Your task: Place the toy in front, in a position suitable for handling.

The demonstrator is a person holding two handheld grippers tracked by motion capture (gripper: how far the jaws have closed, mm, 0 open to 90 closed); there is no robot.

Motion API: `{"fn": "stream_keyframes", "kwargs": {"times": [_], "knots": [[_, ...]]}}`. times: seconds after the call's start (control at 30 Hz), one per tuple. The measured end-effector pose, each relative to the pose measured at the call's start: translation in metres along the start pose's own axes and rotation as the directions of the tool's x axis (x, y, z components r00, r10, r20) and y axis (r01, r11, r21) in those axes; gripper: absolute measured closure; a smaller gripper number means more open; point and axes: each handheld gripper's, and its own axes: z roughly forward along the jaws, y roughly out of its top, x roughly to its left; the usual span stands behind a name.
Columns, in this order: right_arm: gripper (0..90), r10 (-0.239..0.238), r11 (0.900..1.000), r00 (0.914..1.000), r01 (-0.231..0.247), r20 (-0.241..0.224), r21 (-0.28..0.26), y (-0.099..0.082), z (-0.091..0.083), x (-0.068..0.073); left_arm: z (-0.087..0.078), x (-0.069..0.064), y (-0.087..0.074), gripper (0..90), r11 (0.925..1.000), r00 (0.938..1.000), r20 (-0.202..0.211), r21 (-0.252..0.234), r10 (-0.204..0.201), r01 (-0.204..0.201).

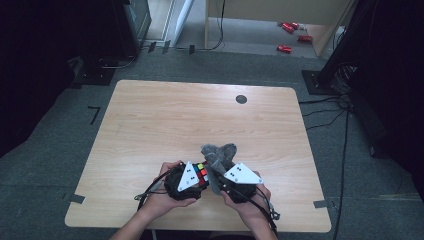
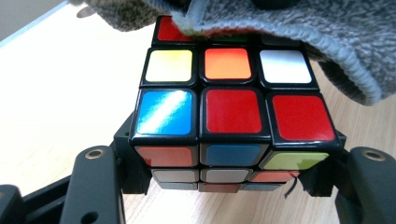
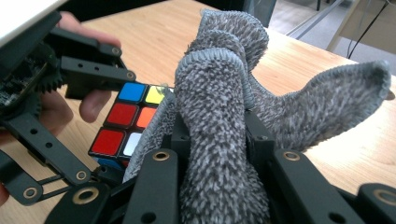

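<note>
Cube (image 2: 233,112), a scrambled colour puzzle, sits clamped between the jaws of my left gripper (image 1: 192,176) just above the near edge of the table (image 1: 150,120); in the left gripper view the pads bear on its two lower side faces, and its top face shows yellow, orange, white, blue and red stickers. My right gripper (image 1: 220,175) is closed on a bunched grey cloth (image 3: 219,140), whose folds rise between the jaws and drape over the far row of the cube.

Risks, as I judge them. The cube is held low on its sides, so a firm wipe across the top could tip or twist it out of the pads, or turn one of its layers and loosen the hold. The loose flaps of cloth could snag a cube corner or a left jaw and drag the cube along as I pull away. The cloth is thick and springy, so it could creep out of the right jaws under rubbing. Both hands work close to the table's near edge, so a dropped cube could roll off toward me.

Writing: I can read no brand, label or lettering on the cube, the cloth or the grippers; the stickers are plain colour.
</note>
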Motion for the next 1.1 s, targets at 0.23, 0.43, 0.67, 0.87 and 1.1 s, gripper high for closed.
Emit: {"fn": "stream_keyframes", "kwargs": {"times": [0.23,0.43,0.67,0.87,1.1], "knots": [[71.2,-0.09,0.9959,0.9923,0.089,-0.086,-0.017,0.005,0.001,0.025,0.004,-0.007,0.002,34.4,0.9997,0.9999,0.004,0.017,0.015,-0.015],[71.6,0.025,0.999,0.9991,-0.026,0.033,0.035,-0.003,0.002,-0.008,0.0,-0.001,-0.001,34.4,1.0,1.0,0.001,-0.002,-0.005,0.005],[70.7,-0.068,0.9956,0.9952,0.063,-0.071,-0.07,0.007,-0.003,0.021,0.0,-0.005,-0.002,34.4,1.0,1.0,-0.006,0.001,0.006,-0.006],[70.8,-0.036,0.9992,0.9994,0.036,-0.003,-0.017,0.003,0.003,0.008,-0.006,-0.001,-0.004,34.4,0.9998,0.9998,-0.015,-0.016,-0.01,0.009],[70.9,0.027,0.9951,0.9993,-0.029,-0.026,-0.094,0.007,-0.006,0.0,-0.011,0.001,-0.007,34.4,0.9959,0.9987,-0.026,-0.081,-0.044,0.042]]}}
